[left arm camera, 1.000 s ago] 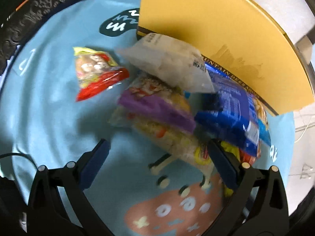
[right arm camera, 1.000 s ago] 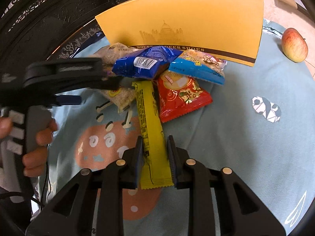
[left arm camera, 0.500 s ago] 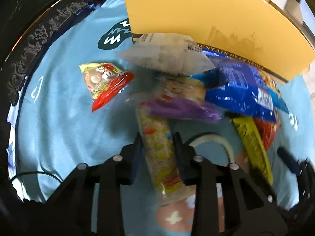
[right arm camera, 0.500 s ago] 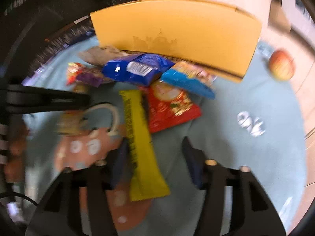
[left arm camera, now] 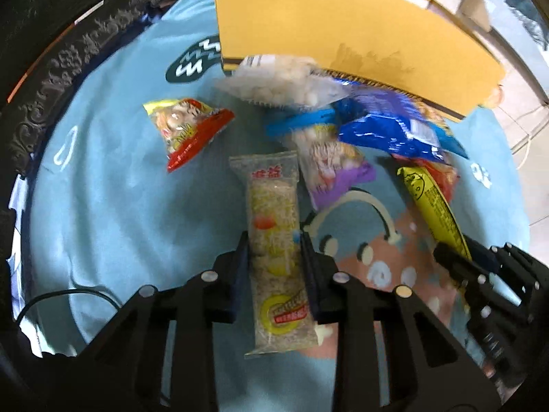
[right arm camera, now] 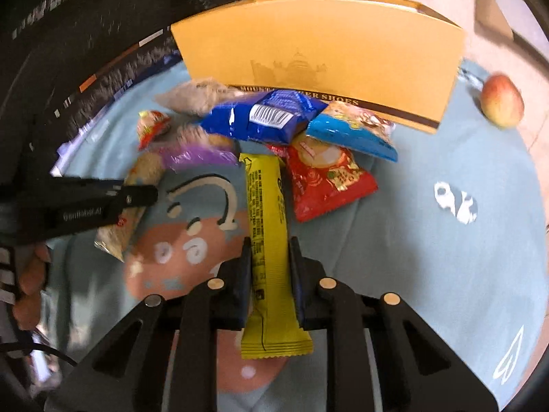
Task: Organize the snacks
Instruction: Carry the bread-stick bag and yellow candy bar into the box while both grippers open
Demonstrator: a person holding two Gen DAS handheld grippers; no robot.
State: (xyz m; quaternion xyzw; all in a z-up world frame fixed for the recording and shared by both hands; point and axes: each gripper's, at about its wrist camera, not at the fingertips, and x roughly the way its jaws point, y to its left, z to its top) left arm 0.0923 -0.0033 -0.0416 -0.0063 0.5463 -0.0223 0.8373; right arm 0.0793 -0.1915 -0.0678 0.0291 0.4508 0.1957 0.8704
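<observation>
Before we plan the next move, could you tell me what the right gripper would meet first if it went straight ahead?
Probably the dark blue snack bag, just past the tip of the yellow bar that the right gripper holds; depth is unclear.

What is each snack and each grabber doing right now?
left gripper: shut on the clear rice bar.
right gripper: shut on the yellow bar.
blue bag: lying atop the pile.
red bag: lying flat.
apple: resting alone.
</observation>
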